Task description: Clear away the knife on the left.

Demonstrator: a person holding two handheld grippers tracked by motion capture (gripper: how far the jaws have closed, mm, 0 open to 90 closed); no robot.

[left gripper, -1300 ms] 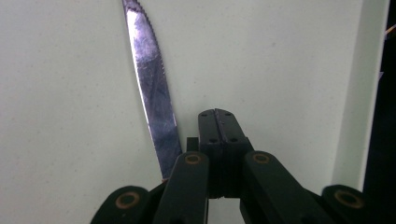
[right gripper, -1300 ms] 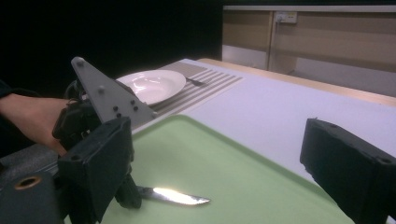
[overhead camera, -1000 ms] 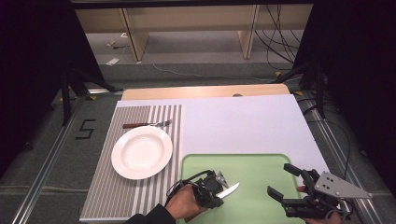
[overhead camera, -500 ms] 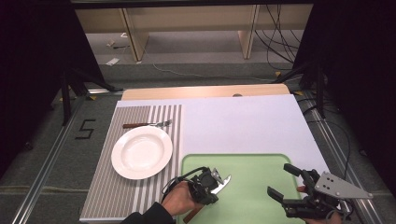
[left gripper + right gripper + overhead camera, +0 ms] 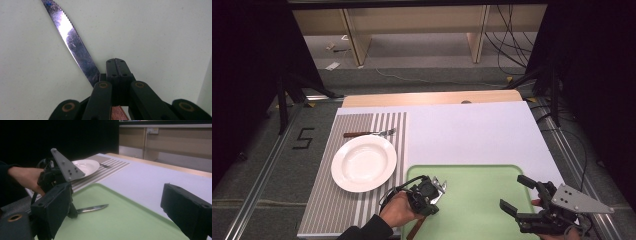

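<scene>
The left claw (image 5: 432, 192) is closed on the knife (image 5: 72, 42), at the place where the wooden handle meets the blade. In the left gripper view the two jaws stand pressed together, and the serrated blade goes out from them toward the far left. In the high view the knife is at the near left part of the green tray (image 5: 482, 185). Its long axis goes from the handle, which sticks out at the near side of the claw, to the tip on the far right. In the right gripper view the blade stays low over the tray, almost flat; I cannot tell if it touches. The right claw (image 5: 517, 195) is open and empty, well apart at the near right. The plate (image 5: 363, 162) and fork (image 5: 371, 133) lie on the striped mat (image 5: 332, 210) at the left, so I judge the left hand is nearer for carrying the knife there.
</scene>
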